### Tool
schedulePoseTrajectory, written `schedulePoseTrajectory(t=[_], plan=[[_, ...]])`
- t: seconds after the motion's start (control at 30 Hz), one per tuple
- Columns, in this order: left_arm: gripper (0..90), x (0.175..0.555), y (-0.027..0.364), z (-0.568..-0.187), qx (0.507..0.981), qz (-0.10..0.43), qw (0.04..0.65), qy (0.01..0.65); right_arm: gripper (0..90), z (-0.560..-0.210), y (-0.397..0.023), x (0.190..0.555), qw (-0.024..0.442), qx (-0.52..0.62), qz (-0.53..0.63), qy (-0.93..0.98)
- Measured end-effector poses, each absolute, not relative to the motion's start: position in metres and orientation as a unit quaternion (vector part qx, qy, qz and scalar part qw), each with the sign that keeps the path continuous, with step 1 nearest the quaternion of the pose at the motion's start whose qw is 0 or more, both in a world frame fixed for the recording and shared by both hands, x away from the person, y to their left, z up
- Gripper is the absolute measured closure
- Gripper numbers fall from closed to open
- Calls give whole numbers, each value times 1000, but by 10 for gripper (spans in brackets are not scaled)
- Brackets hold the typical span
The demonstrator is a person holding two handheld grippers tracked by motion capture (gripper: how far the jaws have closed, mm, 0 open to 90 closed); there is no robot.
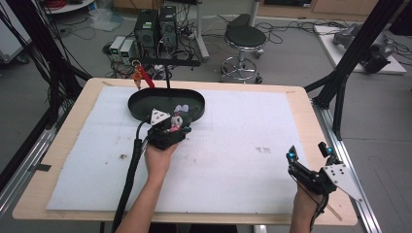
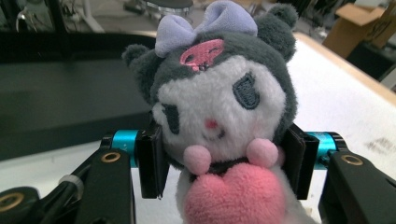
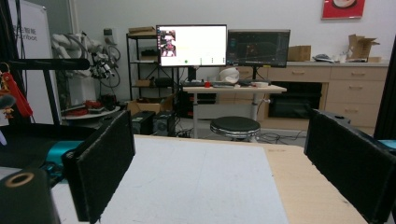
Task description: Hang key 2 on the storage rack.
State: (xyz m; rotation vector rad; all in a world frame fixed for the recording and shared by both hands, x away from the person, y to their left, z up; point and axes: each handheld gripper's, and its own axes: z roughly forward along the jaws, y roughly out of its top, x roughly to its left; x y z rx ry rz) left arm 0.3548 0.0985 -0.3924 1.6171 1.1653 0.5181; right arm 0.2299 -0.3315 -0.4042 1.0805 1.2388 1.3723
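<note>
1. Your left tool (image 2: 224,163) has its two black pads clamped on either side of the plush toy (image 2: 224,112), and the toy sits upright between them, facing the tool's camera.
2. That toy is grey and white with a lilac bow, and it hugs a pink heart low against its chest.
3. From the high view, your left tool (image 1: 177,127) holds the plush toy (image 1: 179,118) right at the near rim of the black oval tray (image 1: 141,99), just above the white mat (image 1: 243,160) on the tabletop (image 1: 92,94).
4. A red tassel (image 1: 143,76) hangs from the stand behind the tray.
5. Your right tool (image 1: 309,153) sits near the right edge of the tabletop, well apart from the toy, jaws spread wide with nothing between them.
</note>
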Motion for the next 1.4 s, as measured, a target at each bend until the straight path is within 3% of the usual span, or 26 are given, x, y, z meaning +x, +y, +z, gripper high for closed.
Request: schedulePoseTrajectory(t=[0.63, 1.4], plan=[[456, 358, 117, -349, 626, 281, 562, 462, 79, -405, -330, 231, 477, 444, 562, 509], [456, 393, 121, -314, 616, 332, 541, 466, 79, -406, -331, 232, 476, 445, 562, 509]])
